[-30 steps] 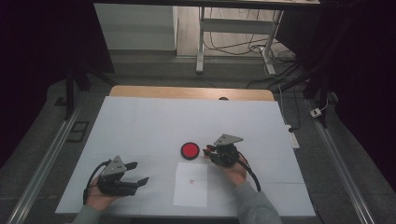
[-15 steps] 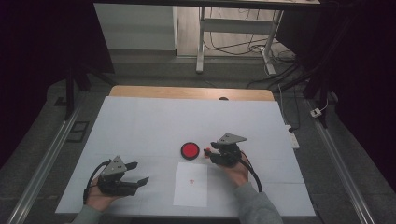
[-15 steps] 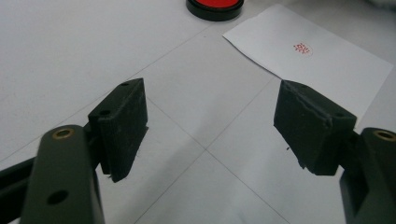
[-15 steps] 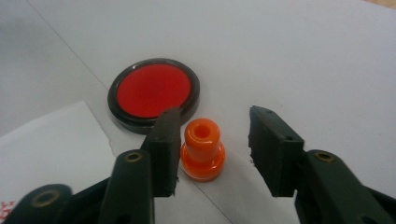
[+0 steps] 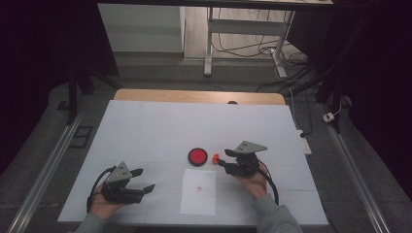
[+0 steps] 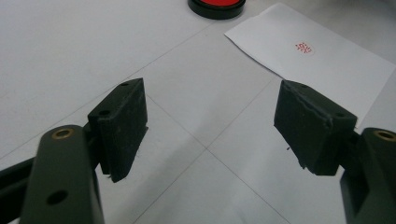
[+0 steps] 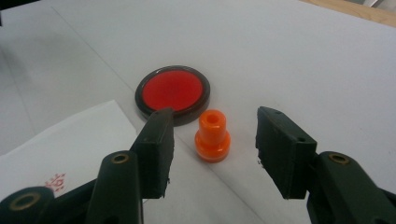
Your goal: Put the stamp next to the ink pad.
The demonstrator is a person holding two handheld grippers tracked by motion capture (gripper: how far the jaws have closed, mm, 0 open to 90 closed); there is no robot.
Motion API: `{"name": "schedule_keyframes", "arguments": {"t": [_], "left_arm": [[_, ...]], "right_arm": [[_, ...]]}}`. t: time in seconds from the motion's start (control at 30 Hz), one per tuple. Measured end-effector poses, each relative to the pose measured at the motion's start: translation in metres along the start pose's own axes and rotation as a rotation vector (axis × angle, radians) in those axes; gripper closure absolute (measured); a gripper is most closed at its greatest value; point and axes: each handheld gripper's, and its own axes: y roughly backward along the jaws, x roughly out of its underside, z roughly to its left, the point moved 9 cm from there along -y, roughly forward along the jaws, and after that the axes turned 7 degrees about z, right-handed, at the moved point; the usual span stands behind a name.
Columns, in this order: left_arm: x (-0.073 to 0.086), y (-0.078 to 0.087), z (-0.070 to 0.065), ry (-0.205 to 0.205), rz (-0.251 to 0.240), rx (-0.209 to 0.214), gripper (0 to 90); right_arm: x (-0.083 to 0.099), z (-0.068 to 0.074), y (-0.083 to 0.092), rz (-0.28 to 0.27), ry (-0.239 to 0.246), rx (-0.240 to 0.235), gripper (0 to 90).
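Two risks: your right gripper (image 7: 210,154), its jaws just opened off the stamp (image 7: 212,135), could tip it backing away. It stands at the pad's (image 7: 173,91) 4 o'clock. Left gripper (image 6: 210,126) hangs open, empty.

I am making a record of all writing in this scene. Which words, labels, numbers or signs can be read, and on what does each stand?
Red stamp mark on the white paper sheet: a small square pattern, too blurred to read.
Red ink pad: no readable text.
Orange stamp: no readable text.
Nothing else carries legible writing.
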Motion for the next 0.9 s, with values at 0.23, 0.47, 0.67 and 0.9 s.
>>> {"name": "schedule_keyframes", "arguments": {"t": [0.23, 0.47, 0.67, 0.9], "left_arm": [[0.000, -0.001, 0.000, 0.003, 0.003, -0.001, 26.2], [0.000, -0.001, 0.000, 0.006, 0.002, 0.000, 26.1], [0.000, -0.002, 0.000, 0.008, 0.004, 0.001, 26.1], [0.001, -0.002, -0.001, 0.008, 0.006, 0.003, 26.0]], "right_arm": [[0.005, -0.001, 0.017, -0.025, 0.003, 0.005, 45.6], [0.015, 0.000, 0.036, -0.028, 0.016, 0.014, 45.6], [0.026, -0.002, 0.054, -0.027, 0.033, 0.037, 45.3], [0.046, -0.008, 0.080, -0.032, 0.032, 0.074, 45.0]]}}
